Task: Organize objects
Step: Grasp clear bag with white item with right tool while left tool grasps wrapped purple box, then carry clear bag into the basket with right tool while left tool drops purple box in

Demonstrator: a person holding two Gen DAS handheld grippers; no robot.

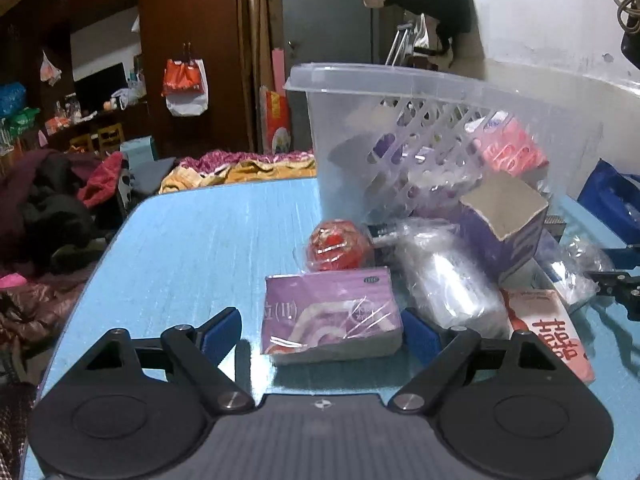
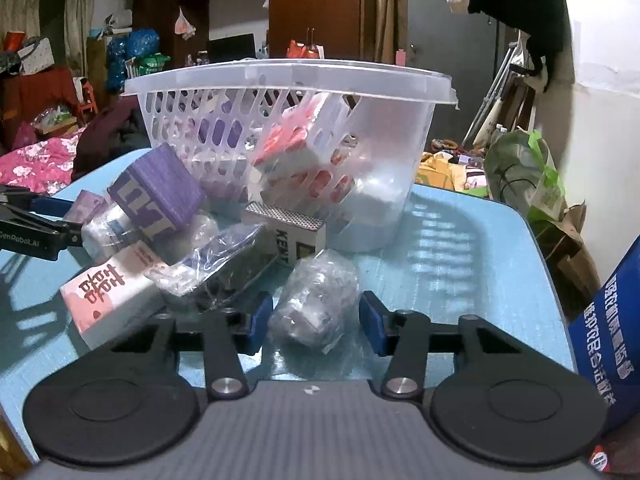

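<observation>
my right gripper [image 2: 316,322] pinches the crinkly bubble-wrapped bundle [image 2: 316,300] before the basket [image 2: 400,184]; it may slip; left gripper [image 1: 320,330] gapes around the purple box [image 1: 330,314]

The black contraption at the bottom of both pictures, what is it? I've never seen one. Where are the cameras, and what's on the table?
It is a hand-held two-finger gripper, and a person carries one in each hand. Each picture comes from a wide-angle camera on one gripper, looking along its blue-padded fingers.

The left gripper is open around a purple packet and is not gripping it. The right gripper has its pads close beside a bubble-wrapped bundle; I cannot tell whether they squeeze it.

On the blue table stands a clear plastic basket holding boxes, with more packets and a matchbox piled in front.
</observation>
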